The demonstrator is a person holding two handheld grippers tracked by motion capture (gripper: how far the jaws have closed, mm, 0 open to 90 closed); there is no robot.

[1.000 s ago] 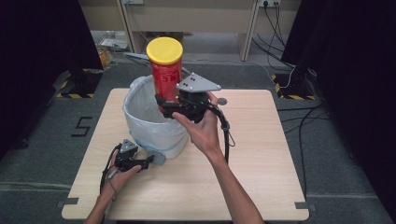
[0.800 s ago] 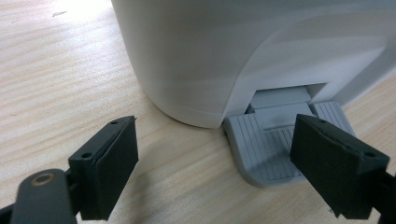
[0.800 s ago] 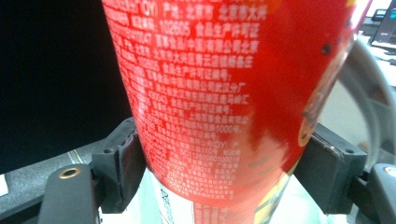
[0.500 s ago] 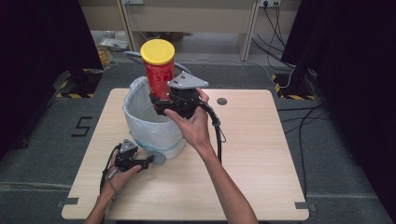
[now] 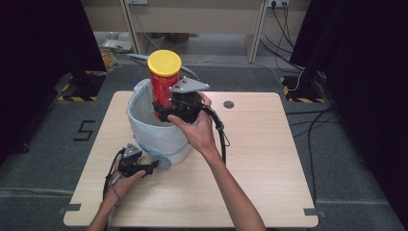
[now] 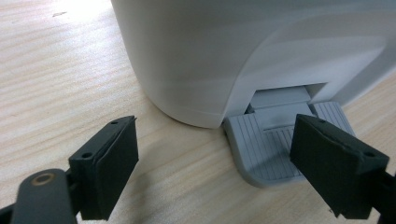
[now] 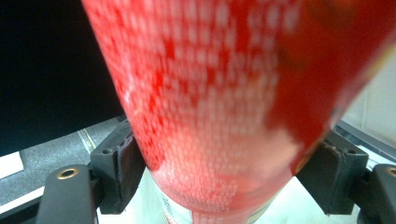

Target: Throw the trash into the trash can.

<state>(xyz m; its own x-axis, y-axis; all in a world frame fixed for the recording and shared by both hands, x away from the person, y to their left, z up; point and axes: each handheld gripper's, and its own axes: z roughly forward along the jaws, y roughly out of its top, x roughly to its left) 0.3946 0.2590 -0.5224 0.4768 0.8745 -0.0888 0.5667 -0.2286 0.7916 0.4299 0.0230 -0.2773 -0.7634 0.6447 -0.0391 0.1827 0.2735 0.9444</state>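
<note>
Red with a yellow lid, the canister point(image 5: 163, 82) stands upright in your right hand-held gripper point(image 5: 166, 109), whose jaws press against its two sides just above the open mouth of the white pedal bin point(image 5: 144, 126) on the tabletop point(image 5: 269, 159). Your left hand-held gripper point(image 5: 155, 166) sits low at the bin's near side, jaws spread wide and gripping nothing, with one jaw over the grey foot pedal point(image 6: 266, 147).
</note>
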